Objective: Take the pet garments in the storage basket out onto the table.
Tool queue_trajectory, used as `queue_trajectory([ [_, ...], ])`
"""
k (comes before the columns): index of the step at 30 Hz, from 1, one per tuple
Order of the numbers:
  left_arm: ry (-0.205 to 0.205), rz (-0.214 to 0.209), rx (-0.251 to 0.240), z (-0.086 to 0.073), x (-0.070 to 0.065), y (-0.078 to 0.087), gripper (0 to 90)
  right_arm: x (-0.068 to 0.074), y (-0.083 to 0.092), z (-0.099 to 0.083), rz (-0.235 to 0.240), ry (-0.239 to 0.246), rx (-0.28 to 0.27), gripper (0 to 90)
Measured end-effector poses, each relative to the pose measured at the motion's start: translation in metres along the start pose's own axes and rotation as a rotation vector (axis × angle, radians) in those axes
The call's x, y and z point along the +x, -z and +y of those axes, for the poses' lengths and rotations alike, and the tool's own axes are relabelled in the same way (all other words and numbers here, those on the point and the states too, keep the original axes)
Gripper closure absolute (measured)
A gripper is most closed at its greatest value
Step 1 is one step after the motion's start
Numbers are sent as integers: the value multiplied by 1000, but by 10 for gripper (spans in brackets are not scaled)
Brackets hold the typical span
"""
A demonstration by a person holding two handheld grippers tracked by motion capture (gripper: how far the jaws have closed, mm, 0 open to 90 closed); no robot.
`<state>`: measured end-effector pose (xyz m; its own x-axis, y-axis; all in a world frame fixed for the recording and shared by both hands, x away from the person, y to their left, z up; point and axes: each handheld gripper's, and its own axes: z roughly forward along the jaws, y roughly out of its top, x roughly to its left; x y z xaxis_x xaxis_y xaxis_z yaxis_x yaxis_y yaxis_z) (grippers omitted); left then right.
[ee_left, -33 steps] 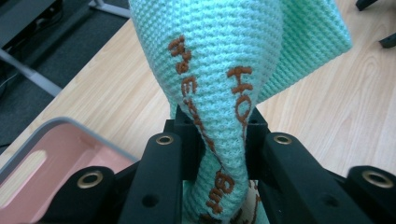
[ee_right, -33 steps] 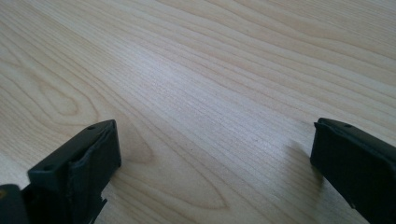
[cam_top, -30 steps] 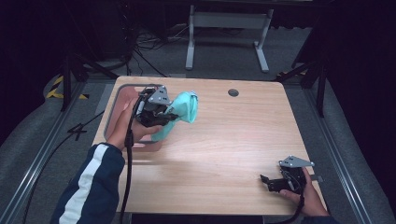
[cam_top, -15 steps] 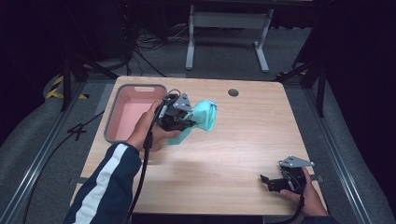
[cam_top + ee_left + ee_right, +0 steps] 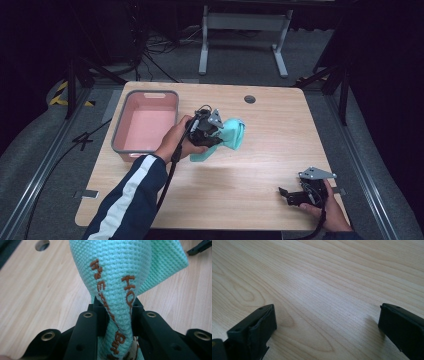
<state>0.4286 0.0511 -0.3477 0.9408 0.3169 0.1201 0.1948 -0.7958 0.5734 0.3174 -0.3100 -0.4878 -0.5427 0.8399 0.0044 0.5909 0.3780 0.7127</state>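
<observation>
A mint-green knitted cloth (image 5: 231, 136) with orange stitched lettering hangs from my left gripper (image 5: 216, 134), which is shut on it near the middle of the table. In the left gripper view the cloth (image 5: 117, 277) bunches up between the two black jaws, and my left gripper (image 5: 117, 315) pinches it tight. The cloth's lower end trails down to the wood. My right gripper (image 5: 290, 194) rests low at the table's front right corner, open. In the right gripper view my right gripper (image 5: 325, 322) has its jaws standing wide apart over bare wood.
A pink bin with a grey rim (image 5: 120, 131) stands at the table's left side, just left of my left hand. A round cable hole (image 5: 250, 99) sits near the far edge. Beyond the table are a metal stand (image 5: 240, 30) and dark floor.
My left gripper has carried the green cloth to the right and lower, away from over the pink bin, which is now uncovered. The right gripper has stayed put.
</observation>
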Motion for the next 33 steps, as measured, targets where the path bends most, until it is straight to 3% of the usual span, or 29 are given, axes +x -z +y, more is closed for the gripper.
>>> queue_trajectory([
  [5,19,-26,36,-3,-1,-22,751,0,0,0,0,0,0,19],
  [19,7,-83,127,-11,-11,-69,715,0,0,0,1,1,0,19],
  [22,37,-100,132,-13,-13,-76,637,0,0,0,1,1,0,19],
  [24,43,-100,142,-14,-13,-77,491,0,0,0,1,1,0,19],
  [28,52,-109,102,-14,-14,-70,389,0,0,0,1,1,0,19],
  [33,47,-83,68,-16,-18,-57,292,0,0,0,1,1,0,19],
])
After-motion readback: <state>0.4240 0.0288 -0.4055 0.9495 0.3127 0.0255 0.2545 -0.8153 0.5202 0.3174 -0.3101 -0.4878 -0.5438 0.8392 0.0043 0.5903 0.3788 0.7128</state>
